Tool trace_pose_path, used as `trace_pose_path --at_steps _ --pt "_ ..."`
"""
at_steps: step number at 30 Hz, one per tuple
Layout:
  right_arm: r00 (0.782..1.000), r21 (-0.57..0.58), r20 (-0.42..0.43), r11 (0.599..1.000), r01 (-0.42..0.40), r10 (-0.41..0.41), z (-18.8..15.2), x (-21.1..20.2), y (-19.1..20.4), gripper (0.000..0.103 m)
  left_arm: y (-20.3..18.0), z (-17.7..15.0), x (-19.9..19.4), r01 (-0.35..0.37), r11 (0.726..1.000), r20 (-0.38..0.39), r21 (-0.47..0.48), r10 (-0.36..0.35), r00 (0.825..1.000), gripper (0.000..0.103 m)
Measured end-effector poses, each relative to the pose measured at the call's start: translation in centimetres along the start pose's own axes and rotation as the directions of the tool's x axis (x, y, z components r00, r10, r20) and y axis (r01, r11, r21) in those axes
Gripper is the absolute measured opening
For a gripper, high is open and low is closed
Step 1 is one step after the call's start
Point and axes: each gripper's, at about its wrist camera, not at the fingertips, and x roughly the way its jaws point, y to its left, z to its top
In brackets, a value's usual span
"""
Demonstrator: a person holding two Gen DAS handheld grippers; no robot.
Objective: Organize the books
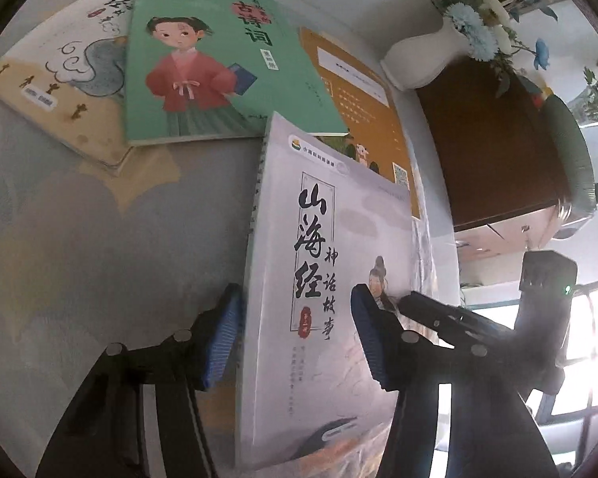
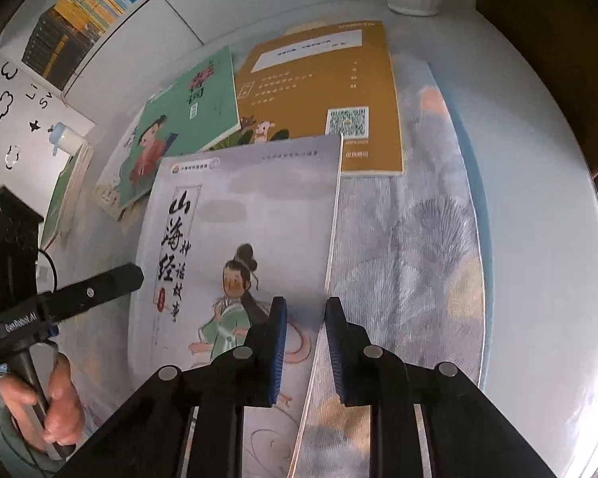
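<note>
Right gripper [image 2: 305,352] was clamped on the pale grey book [image 2: 243,215]: its blue pads [image 2: 277,352] sat either side of the book's right-hand page edge, cover on the inner side, patterned cloth [image 2: 402,247] past the outer one. The book ran forward from the jaws, tilted up off the cloth.

Left gripper [image 1: 299,338] straddled the same book from the spine side. One blue pad [image 1: 223,338] lay against the spine edge, the other [image 1: 368,342] rested on the front cover near the painted figure. Jaws stood about half apart; can't tell if they actually pinched. In the right wrist view, the left gripper's black finger [image 2: 99,290] reached the book's left edge, with a hand [image 2: 56,406] on its handle lower left.

Ahead of the held book, flat on the cloth:
- orange book [image 2: 319,91], back cover up, partly under the grey book's far end
- green book [image 1: 215,71] with a red-robed child on the cover, left of the orange one and overlapping it
- cream book [image 1: 59,91] beneath the green one, further left

Beyond the orange book stood a white vase [image 1: 422,59] with blue and white flowers [image 1: 474,28]. Far left in the right wrist view, a shelf of books [image 2: 79,12].
</note>
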Motion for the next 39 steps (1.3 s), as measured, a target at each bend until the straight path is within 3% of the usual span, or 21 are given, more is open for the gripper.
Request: trace_pose_path --at_steps 2,5,7,8,11,14,17,25,32,33,35,37,39 --pt "1.0 0.013 -0.004 1.0 -0.023 0.023 -0.4 -0.2 -0.5 0.02 -0.5 -0.3 -0.8 0.042 0.999 0.026 0.009 -0.042 0.999 0.05" --pt "0.998 0.056 -0.001 0.996 -0.07 0.07 -0.9 -0.6 -2.2 0.021 -0.9 -0.2 -2.8 0.217 0.976 0.058 -0.016 -0.216 0.975 0.05" --pt "0.993 0.103 0.004 0.988 -0.118 0.118 -1.1 -0.6 -3.1 0.021 -1.0 -0.1 -3.0 0.285 0.958 0.059 -0.037 -0.283 0.957 0.05" --pt "0.99 0.127 0.008 0.982 -0.14 0.141 -1.1 -0.5 -3.4 0.021 -1.1 -0.1 -2.7 0.281 0.959 0.06 -0.045 -0.278 0.959 0.05" --pt "0.983 0.174 0.018 0.968 -0.181 0.18 -1.1 -0.3 -3.9 0.02 -1.3 -0.2 -1.7 0.166 0.986 0.063 -0.032 -0.164 0.984 0.045" --pt "0.983 0.172 0.021 0.968 -0.181 0.18 -1.1 -0.4 -3.9 0.02 -1.0 -0.2 0.2 0.06 0.997 0.02 -0.039 -0.059 0.998 0.009" --pt "0.985 0.163 0.015 0.972 -0.171 0.171 -0.9 -0.3 -3.5 0.02 -0.8 -0.7 0.7 0.032 0.998 0.017 -0.05 -0.031 0.999 0.008" --pt "0.978 0.236 -0.02 0.952 -0.197 0.207 -1.6 -1.1 -5.7 0.02 0.9 0.1 1.7 0.101 0.974 -0.068 -0.204 -0.117 0.991 0.009" --pt "0.984 0.171 -0.003 0.97 -0.175 0.178 -1.5 -1.2 -3.5 0.023 1.5 0.4 2.5 0.073 0.976 -0.102 -0.203 -0.096 0.99 0.009" --pt "0.977 0.173 0.013 0.962 -0.21 0.211 -1.6 -1.7 -3.4 0.023 1.7 0.4 2.4 0.074 0.976 -0.103 -0.203 -0.097 0.99 0.009" --pt "0.932 0.19 0.063 0.912 -0.363 0.358 -1.4 -2.8 -3.7 0.023 2.1 0.4 2.5 0.09 0.972 -0.116 -0.219 -0.117 0.986 0.009" --pt "0.898 0.214 0.078 0.873 -0.438 0.432 -1.1 -2.8 -4.2 0.023 2.2 0.5 2.6 0.096 0.97 -0.117 -0.223 -0.124 0.985 0.009" --pt "0.918 0.222 0.059 0.892 -0.394 0.391 -0.9 -2.0 -4.4 0.024 2.3 0.4 2.6 0.102 0.969 -0.116 -0.226 -0.131 0.985 0.01"
